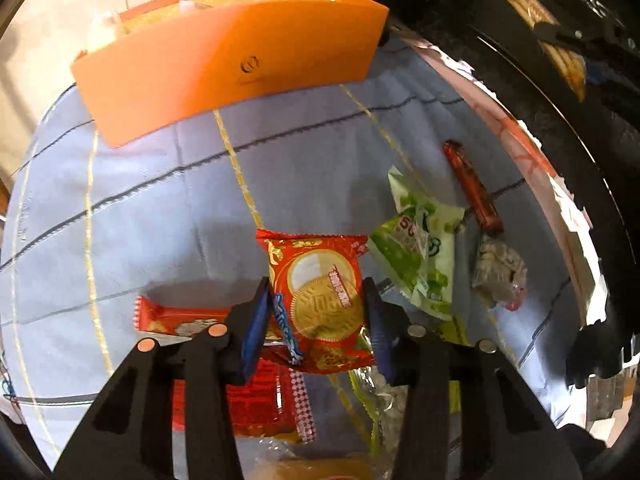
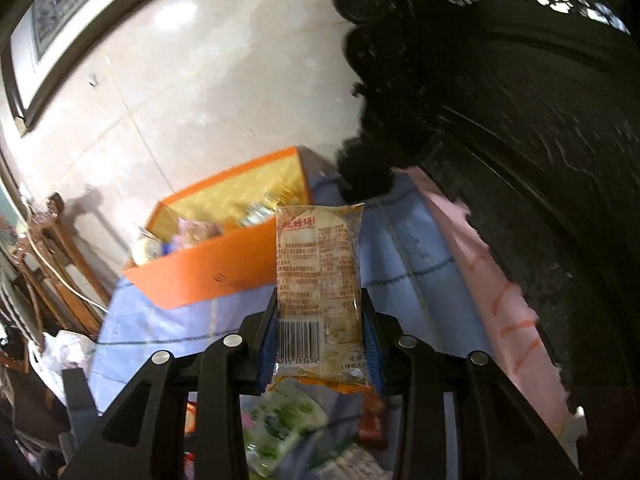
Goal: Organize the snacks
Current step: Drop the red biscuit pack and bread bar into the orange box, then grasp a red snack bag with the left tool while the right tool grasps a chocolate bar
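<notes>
My left gripper points down at the snack pile, shut on a red cookie packet printed with a gold coin; its blue pads touch both side edges. A green packet, a red-brown sausage stick, a clear nut packet and another red packet lie around it. My right gripper is shut on a clear biscuit packet with a barcode, held upright above the table. The orange box, holding several snacks, stands beyond it and also shows at the far side.
A blue checked tablecloth covers the table, with a pink edge on the right. Dark carved furniture rises close along the right side. A tiled wall stands behind the box; wooden chairs and clutter sit at left.
</notes>
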Demonstrator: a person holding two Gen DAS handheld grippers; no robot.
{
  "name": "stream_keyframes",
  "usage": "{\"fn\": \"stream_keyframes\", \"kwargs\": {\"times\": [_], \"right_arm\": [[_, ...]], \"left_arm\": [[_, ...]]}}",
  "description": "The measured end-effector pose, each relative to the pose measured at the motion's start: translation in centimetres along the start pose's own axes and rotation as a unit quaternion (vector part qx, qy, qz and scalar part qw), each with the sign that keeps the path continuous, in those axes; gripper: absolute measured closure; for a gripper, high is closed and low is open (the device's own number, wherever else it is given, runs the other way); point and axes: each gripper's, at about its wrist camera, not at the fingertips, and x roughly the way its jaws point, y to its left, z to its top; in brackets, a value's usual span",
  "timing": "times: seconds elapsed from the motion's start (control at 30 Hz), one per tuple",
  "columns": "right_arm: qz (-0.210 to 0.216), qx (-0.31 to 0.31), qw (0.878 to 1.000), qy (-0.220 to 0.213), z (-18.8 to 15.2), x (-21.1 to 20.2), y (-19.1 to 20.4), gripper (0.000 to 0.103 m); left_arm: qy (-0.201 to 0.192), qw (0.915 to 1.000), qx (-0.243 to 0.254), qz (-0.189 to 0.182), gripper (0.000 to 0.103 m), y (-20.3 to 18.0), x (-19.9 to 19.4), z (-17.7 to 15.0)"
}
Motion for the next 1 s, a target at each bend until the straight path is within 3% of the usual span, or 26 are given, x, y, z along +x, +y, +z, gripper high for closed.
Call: {"fn": "stream_keyframes", "kwargs": {"times": [0.13, 0.2, 0.23, 0.27, 0.33, 0.4, 0.53, 0.57, 0.6, 0.63, 0.7, 0.8, 0.9, 1.0], "right_arm": [[0.031, -0.022, 0.999, -0.024, 2.7, 0.2, 2.6, 0.067], [0.045, -0.028, 0.998, -0.042, 4.0, 1.3, 3.9, 0.067], [0.030, -0.037, 0.998, -0.043, 4.7, 3.0, 4.7, 0.067], [0.024, -0.040, 0.998, -0.037, 5.2, 4.5, 5.2, 0.067], [0.058, -0.040, 0.997, -0.027, 6.5, 7.4, 6.3, 0.067], [0.043, -0.055, 0.997, -0.009, 8.1, 10.8, 7.7, 0.067], [0.036, -0.057, 0.997, 0.040, 10.2, 16.5, 8.7, 0.063], [0.026, -0.063, 0.996, 0.051, 10.4, 17.5, 9.0, 0.031], [0.014, -0.069, 0.996, 0.062, 10.5, 18.6, 9.2, 0.005], [0.009, -0.071, 0.995, 0.063, 10.4, 18.9, 9.1, 0.004], [-0.001, -0.071, 0.995, 0.072, 9.9, 18.6, 8.4, 0.004], [-0.008, -0.060, 0.995, 0.079, 7.7, 16.1, 6.3, 0.004], [-0.064, -0.067, 0.993, 0.076, 3.1, 11.2, 2.9, 0.004], [-0.139, -0.065, 0.983, 0.099, -2.1, 9.1, -0.3, 0.004]], "left_arm": [[-0.049, 0.9987, -0.005, -0.012, 0.060, 0.7, -3.4, 2.5], [-0.075, 0.9972, -0.007, -0.001, 0.060, 1.6, -4.9, 4.2], [-0.088, 0.9960, -0.012, 0.010, 0.060, 2.3, -5.6, 5.9], [-0.094, 0.9951, -0.020, 0.023, 0.060, 2.9, -5.8, 7.2], [-0.112, 0.9919, -0.042, 0.043, 0.060, 5.0, -6.3, 11.0], [-0.132, 0.9877, -0.057, 0.061, 0.060, 6.7, -6.7, 14.5], [-0.169, 0.9793, -0.020, 0.110, 0.059, 8.8, -5.8, 20.2], [-0.167, 0.9786, -0.018, 0.118, 0.043, 9.2, -5.2, 20.9], [-0.162, 0.9789, -0.021, 0.123, 0.022, 9.6, -4.6, 21.4], [-0.152, 0.9788, -0.031, 0.133, 0.006, 10.0, -3.8, 21.7], [-0.141, 0.9778, -0.036, 0.151, 0.004, 9.9, -2.8, 21.1], [-0.126, 0.9822, -0.027, 0.137, 0.004, 9.6, -2.9, 17.6], [-0.116, 0.9832, -0.048, 0.133, 0.004, 9.4, -4.5, 11.6], [-0.098, 0.9836, -0.065, 0.137, 0.004, 9.0, -4.6, 4.6]]}}
